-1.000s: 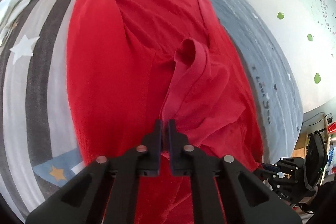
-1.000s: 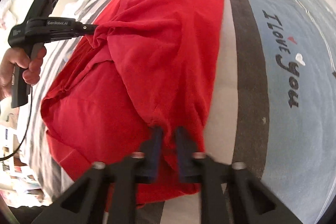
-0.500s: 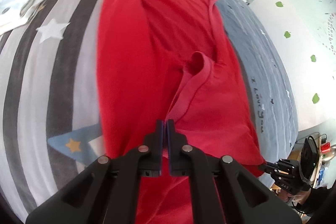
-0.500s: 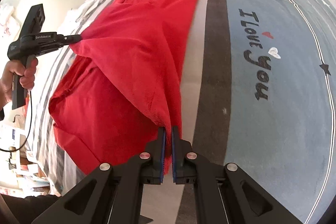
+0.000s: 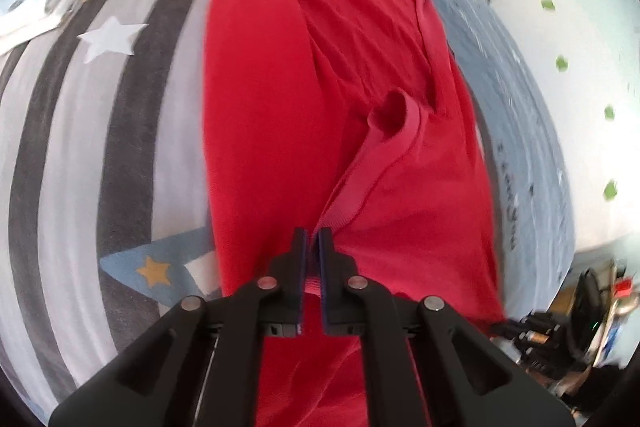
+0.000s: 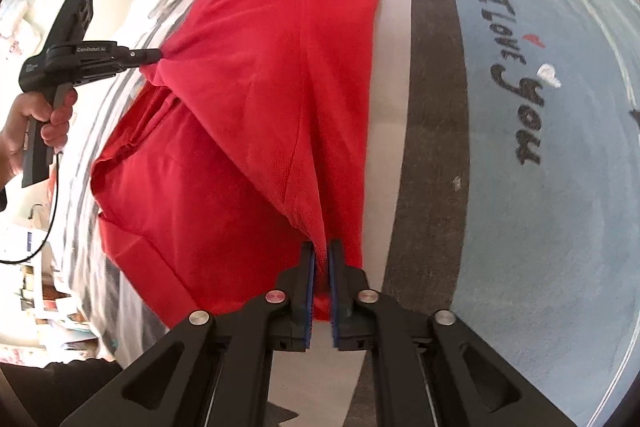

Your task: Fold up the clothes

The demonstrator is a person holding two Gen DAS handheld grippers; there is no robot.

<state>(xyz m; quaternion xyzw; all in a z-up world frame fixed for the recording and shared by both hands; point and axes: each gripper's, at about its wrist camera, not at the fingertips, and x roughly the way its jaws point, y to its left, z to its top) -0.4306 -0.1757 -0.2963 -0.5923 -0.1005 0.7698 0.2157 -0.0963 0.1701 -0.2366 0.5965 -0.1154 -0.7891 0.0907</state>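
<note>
Your left gripper [image 5: 313, 239] pinches the red shirt [image 5: 280, 107] by its collar, and your right gripper [image 6: 322, 253] pinches its edge. A second ago the cloth sagged; now it is pulled tight, lifted above the striped bed [image 6: 424, 107] at the frame's middle. You can fold it over next.

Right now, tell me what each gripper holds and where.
Both hold the red shirt: left gripper pinches the collar band; right gripper pinches a bunched fold near its edge.
</note>
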